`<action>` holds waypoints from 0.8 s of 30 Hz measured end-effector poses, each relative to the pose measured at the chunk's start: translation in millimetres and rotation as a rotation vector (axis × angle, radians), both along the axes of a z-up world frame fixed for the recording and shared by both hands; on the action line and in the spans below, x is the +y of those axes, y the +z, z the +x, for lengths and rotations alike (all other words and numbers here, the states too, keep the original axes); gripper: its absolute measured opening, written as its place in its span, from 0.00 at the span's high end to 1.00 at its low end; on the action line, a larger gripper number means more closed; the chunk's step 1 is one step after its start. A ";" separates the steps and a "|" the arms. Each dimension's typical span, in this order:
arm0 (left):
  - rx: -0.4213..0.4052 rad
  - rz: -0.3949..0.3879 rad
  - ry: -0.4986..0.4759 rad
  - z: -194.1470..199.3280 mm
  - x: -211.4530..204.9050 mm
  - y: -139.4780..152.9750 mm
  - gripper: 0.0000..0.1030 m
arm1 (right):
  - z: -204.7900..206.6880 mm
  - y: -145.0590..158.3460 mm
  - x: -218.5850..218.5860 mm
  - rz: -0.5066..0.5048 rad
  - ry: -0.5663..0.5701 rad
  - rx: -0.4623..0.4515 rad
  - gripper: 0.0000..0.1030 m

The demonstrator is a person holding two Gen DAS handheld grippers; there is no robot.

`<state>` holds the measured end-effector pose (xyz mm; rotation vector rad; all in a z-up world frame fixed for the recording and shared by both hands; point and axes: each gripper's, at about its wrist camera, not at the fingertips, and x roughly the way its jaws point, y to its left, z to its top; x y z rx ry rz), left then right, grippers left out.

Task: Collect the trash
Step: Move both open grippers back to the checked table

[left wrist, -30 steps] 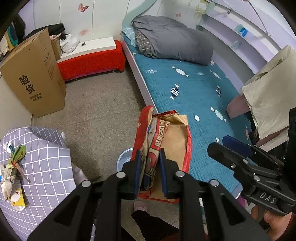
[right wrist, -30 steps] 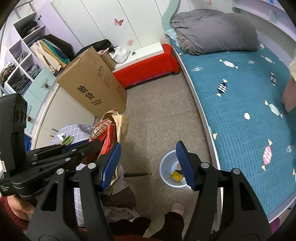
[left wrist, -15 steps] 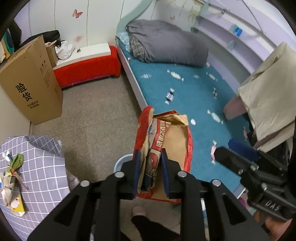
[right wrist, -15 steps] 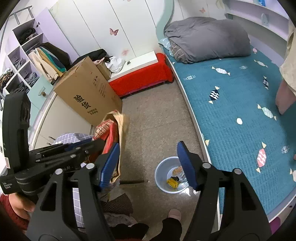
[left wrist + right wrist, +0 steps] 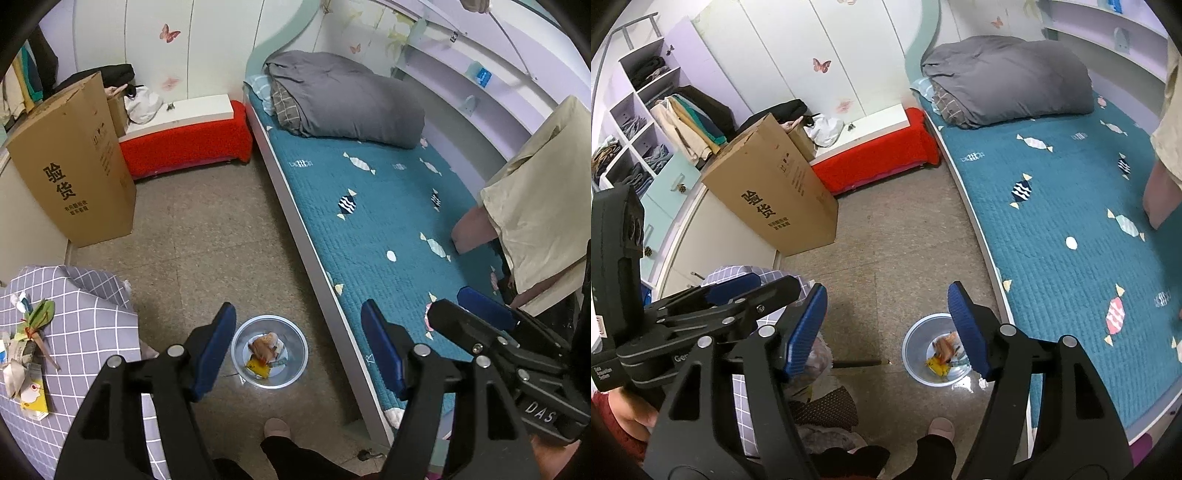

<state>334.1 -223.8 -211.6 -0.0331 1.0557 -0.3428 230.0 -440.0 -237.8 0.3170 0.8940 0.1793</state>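
Observation:
A small round bin [image 5: 295, 363] stands on the floor beside the bed; it also shows in the right wrist view [image 5: 914, 354]. Crumpled red and yellow wrappers [image 5: 264, 349] lie inside it. My left gripper [image 5: 299, 349] is open and empty, high above the bin. My right gripper [image 5: 886, 328] is open and empty, also above the floor near the bin. Each gripper shows in the other's view: the right one [image 5: 476, 321] and the left one [image 5: 746, 295]. More paper trash [image 5: 26, 350] lies on the checked cloth at left.
A bed with a teal quilt [image 5: 388, 221] fills the right. A tall cardboard box [image 5: 77, 173] and a red bench [image 5: 184, 147] stand at the back. A checked-cloth table [image 5: 85, 332] is at the left. My foot [image 5: 277, 430] is below the bin.
My left gripper has opened and let go of the red and brown bag. The bag is gone from the jaws and wrappers now lie in the bin. The right gripper stays open.

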 end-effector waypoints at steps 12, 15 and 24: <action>-0.011 0.009 0.094 -13.9 32.5 6.3 0.32 | 3.2 -0.4 23.8 0.017 0.069 -0.005 0.34; -0.007 0.005 0.133 -18.6 46.7 6.5 0.31 | 5.2 -0.8 37.5 0.025 0.106 -0.003 0.33; 0.023 -0.012 0.323 -45.6 115.3 0.1 0.31 | 14.1 -8.8 100.2 0.034 0.272 0.033 0.33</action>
